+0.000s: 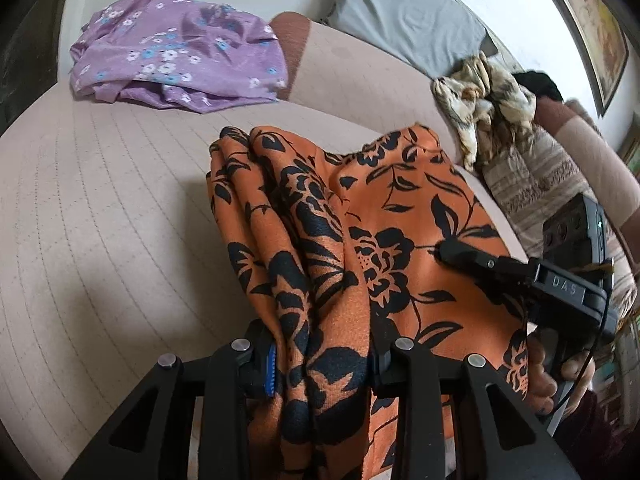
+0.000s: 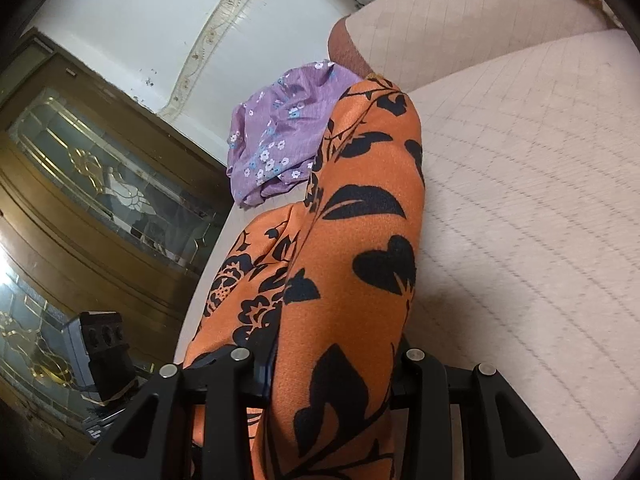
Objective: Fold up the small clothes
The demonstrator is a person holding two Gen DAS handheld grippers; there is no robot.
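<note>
Both tongs (image 1: 320, 364) (image 2: 332, 372) pinch the orange garment (image 1: 360, 240), bunched lengthwise away from them.

orange cloth (image 1: 384, 208): black floral print | purple garment (image 1: 176, 52): white-blue flowers | sofa (image 1: 100, 208): beige, stitched grid

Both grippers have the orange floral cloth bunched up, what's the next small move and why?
Probably draw the left gripper and right gripper apart: the orange floral cloth hangs gathered in folds between them and needs flattening over the beige quilted cushion.
</note>
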